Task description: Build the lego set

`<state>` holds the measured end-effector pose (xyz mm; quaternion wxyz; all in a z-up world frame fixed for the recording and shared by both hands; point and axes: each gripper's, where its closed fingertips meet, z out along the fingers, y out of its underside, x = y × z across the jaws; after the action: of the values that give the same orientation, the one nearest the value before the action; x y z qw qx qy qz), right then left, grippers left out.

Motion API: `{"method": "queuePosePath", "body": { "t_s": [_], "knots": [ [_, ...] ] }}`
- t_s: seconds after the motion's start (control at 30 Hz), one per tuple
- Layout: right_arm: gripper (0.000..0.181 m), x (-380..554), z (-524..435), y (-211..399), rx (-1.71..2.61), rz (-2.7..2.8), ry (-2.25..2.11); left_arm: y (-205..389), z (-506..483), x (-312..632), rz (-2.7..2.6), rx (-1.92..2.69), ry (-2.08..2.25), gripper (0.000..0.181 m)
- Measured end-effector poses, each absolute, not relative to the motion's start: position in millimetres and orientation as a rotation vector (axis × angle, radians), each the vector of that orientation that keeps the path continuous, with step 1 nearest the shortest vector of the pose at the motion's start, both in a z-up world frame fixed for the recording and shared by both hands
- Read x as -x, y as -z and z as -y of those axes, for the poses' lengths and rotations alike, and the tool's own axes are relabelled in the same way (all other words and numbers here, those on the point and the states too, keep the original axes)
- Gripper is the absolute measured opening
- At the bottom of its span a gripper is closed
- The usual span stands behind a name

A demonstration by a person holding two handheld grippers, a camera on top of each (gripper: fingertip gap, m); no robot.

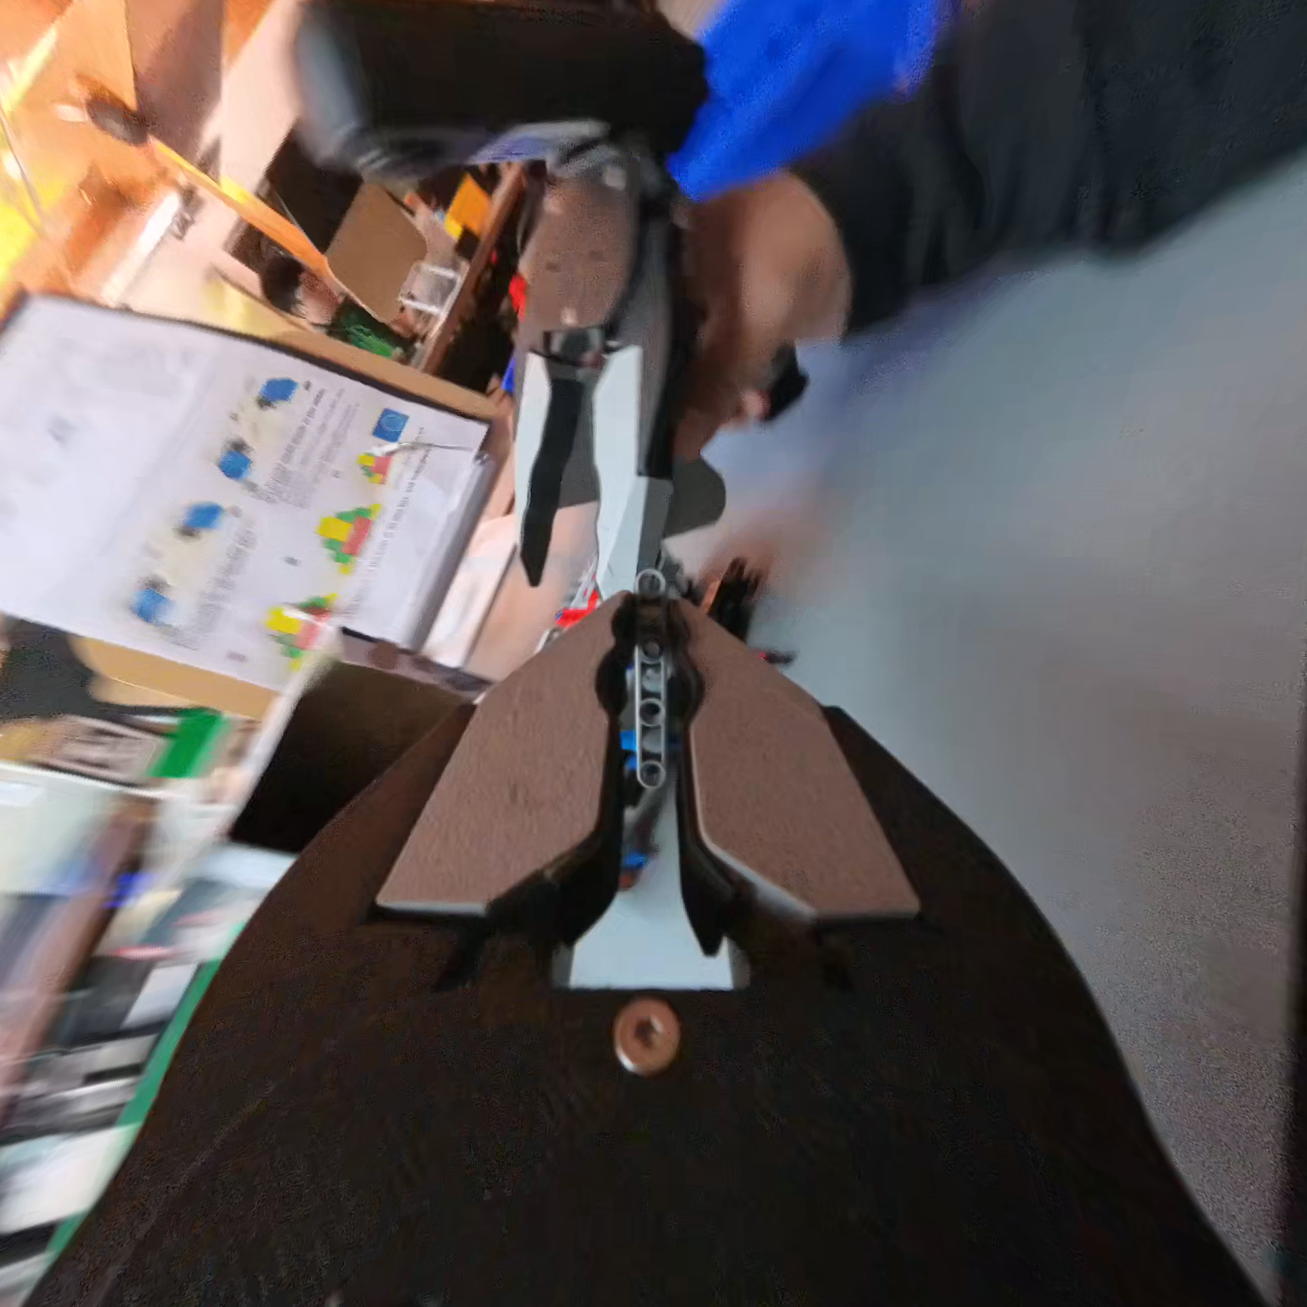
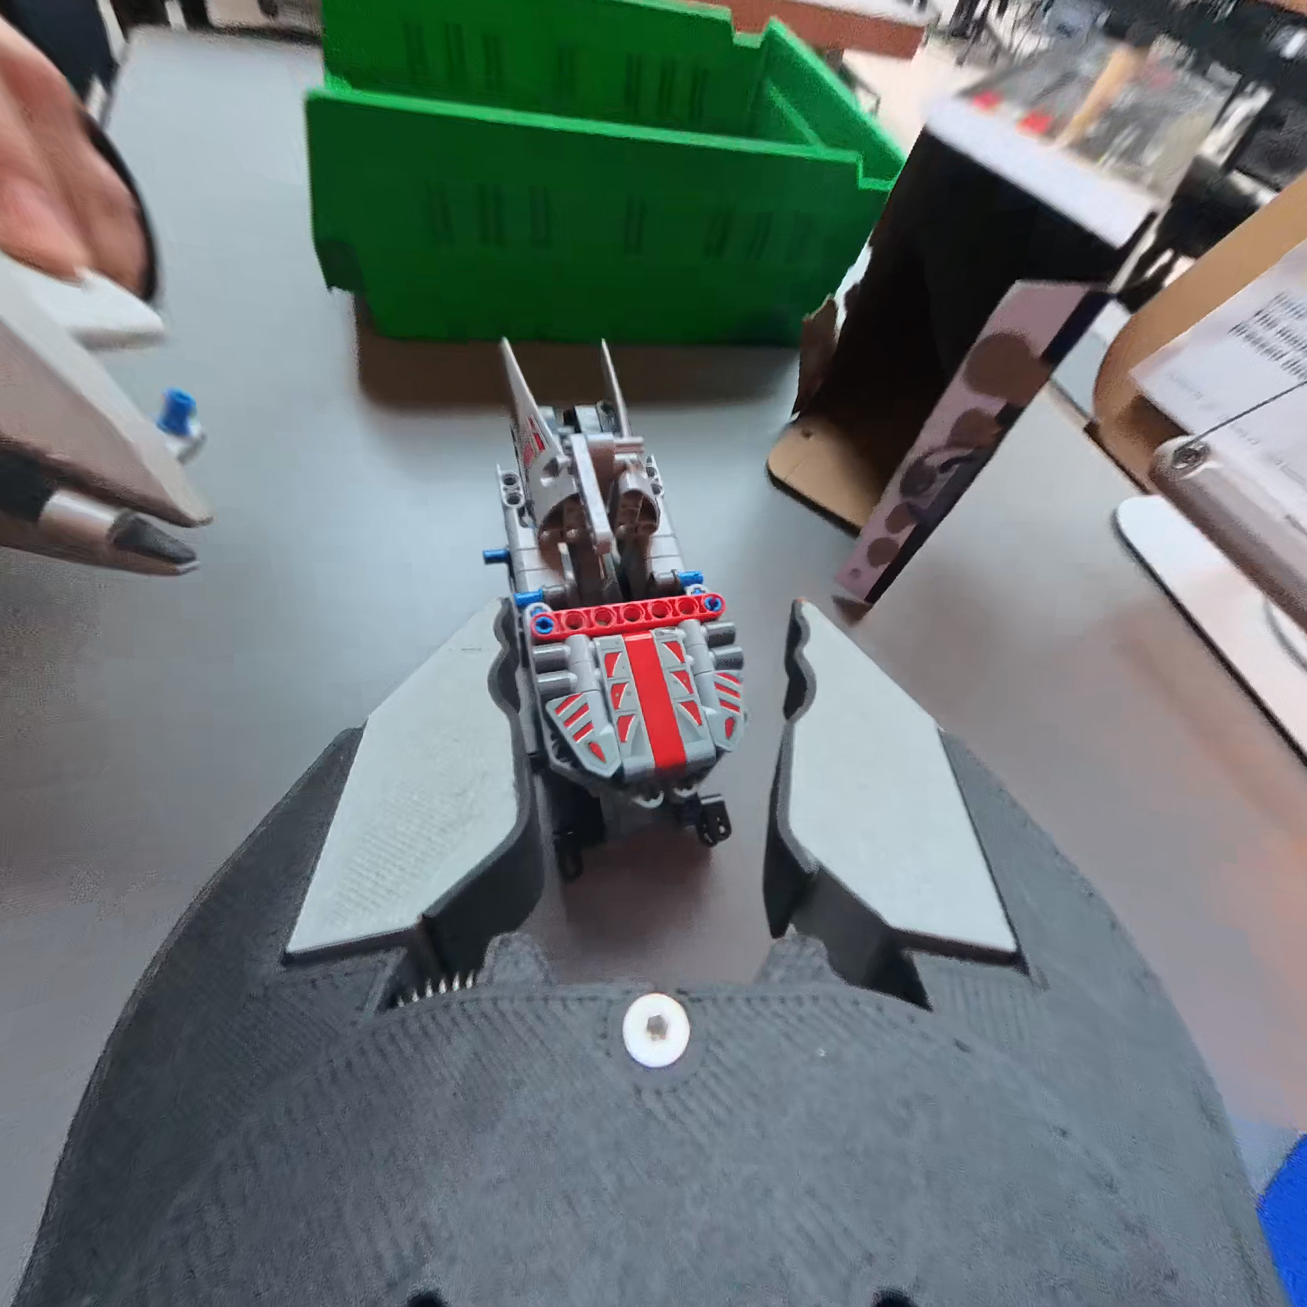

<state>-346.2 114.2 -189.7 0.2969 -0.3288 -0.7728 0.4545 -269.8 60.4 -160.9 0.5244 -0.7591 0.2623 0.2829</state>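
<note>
Model (image 2: 622, 636): grey-and-red lego build, flat on the grey table (image 2: 318, 566), nose toward the right wrist camera, fins pointing at the green bin (image 2: 580, 212) behind it.
Right gripper (image 2: 654, 707): jaws apart, straddling the model's nose; one finger (image 2: 424, 778) touching or nearly touching its flank, the other standing off — nothing gripped yet.
Left gripper (image 1: 647, 707): jaws closed on a thin grey beam (image 1: 649, 714) with a row of holes, held lengthwise between the pads; blue bits visible behind it, too blurred to name.
Left gripper from the model: off to its side and above the table, near a loose blue pin (image 2: 177, 414).
Instruction sheet (image 1: 233, 488): propped upright beyond the model, blurred.
Step in hand, likely: steady the model, then bring the beam to it.
Doing it well: centre the right jaws on the nose and close evenly, so the model does not skid or twist; keep the beam square in the left pads — line its holes up with the pins before pressing.
Risk: lopsided squeeze may pop the red-striped panels.
</note>
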Motion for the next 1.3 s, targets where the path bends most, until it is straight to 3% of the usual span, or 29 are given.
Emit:
{"method": "queuePosePath", "body": {
  "t_s": [0.2, 0.27, 0.33, 0.5, 0.73, 1.13, 1.3],
  "knots": [
    [0.051, 311, -92, 153, 0.707, 1.963, -1.494, 107, -58, 264, -0.156, 1.489, 0.313, 0.006],
    [0.04, 296, -74, 146, 0.633, 1.999, -1.656, 96, -57, 282, -0.001, 1.361, 0.504, 0.006],
    [0.042, 292, -64, 148, 0.665, 2.04, -1.778, 88, -55, 296, 0.087, 1.238, 0.602, 0.006],
    [0.047, 287, -38, 151, 0.728, 2.116, -2.048, 94, -68, 293, 0.114, 1.138, 0.69, 0.006],
    [0.022, 286, -38, 147, 0.697, 2.089, -2.056, 106, -71, 286, 0.076, 1.099, 0.772, 0.006],
    [0.022, 312, -57, 179, 0.493, 2.007, -1.11, 135, -66, 297, 0.09, 1.35, 0.637, 0.014],
    [0.021, 313, -59, 179, 0.468, 1.988, -1.058, 135, -63, 297, 0.068, 1.363, 0.597, 0.011]
  ]
}}
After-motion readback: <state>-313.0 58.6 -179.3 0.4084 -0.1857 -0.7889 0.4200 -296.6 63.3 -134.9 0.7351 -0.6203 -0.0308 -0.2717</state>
